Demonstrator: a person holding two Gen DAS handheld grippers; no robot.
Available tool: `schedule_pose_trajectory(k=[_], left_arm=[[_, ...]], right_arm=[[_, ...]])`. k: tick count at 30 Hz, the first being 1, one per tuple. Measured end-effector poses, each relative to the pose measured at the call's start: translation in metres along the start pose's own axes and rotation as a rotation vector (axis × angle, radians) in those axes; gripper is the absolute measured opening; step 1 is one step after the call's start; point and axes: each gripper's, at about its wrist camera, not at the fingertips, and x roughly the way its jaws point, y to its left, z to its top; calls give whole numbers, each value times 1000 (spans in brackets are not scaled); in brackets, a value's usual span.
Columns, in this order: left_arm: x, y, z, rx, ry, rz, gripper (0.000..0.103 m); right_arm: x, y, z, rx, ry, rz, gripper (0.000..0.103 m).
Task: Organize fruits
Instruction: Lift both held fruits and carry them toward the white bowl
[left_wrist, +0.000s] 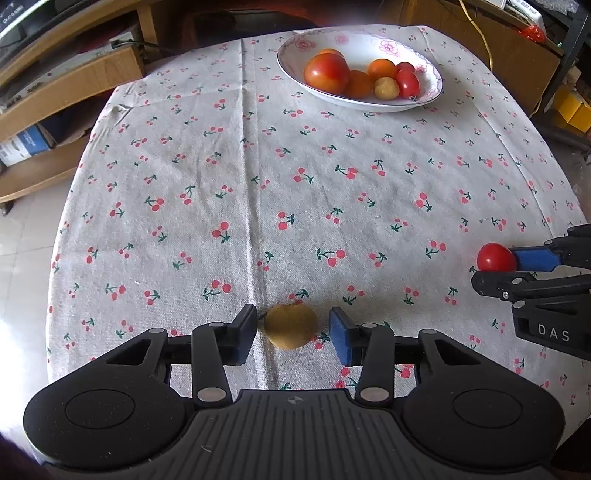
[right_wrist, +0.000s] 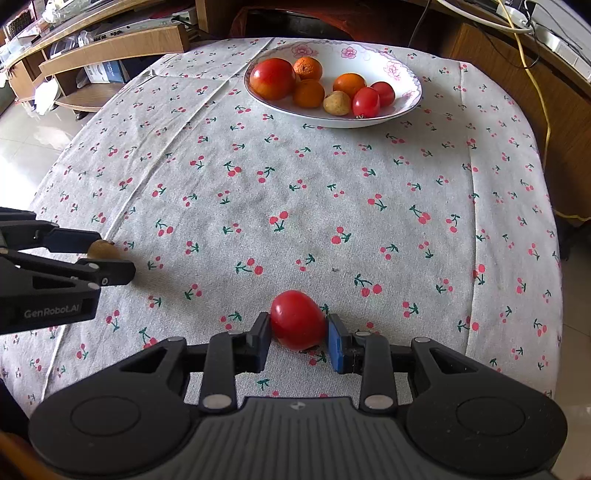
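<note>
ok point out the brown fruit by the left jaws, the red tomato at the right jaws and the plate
brown fruit (left_wrist: 290, 326), left wrist view, middle of its skin
red tomato (right_wrist: 297, 319), right wrist view, centre of its front face
plate (right_wrist: 369, 55), right wrist view, bare white inner wall near the far rim

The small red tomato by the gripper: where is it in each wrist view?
Left wrist: small red tomato at the far right edge, between the right gripper's fingers.
Right wrist: tomato bottom centre, pads touching both sides.
Shared landmark: the floral fruit plate at the table's far end.
</note>
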Motion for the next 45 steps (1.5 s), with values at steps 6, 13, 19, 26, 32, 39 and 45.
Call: schedule_pose_trajectory(k=[6, 13, 19, 26, 32, 39, 45], left_arm=[[-1, -4, -1, 26, 3, 5, 43], [-4, -9, -3, 59, -4, 12, 38], [-8, -12, -2, 67, -16, -8, 38], [-8, -20, 3, 86, -23, -11, 38], [-8, -24, 6, 92, -36, -5, 38], [-9, -27, 9, 103, -52, 9, 38], [-11, -30, 10, 113, -64, 19, 38]], right_arm=[[0, 0, 0, -2, 0, 1, 32], [-2, 0, 0, -21, 2, -3, 32], [-6, -4, -1, -11, -15, -5, 31], [-8, -6, 0, -3, -26, -11, 31], [-12, -7, 1, 5, -44, -12, 31], [-16, -5, 1, 7, -59, -12, 31], [-20, -4, 3, 9, -76, -10, 31]])
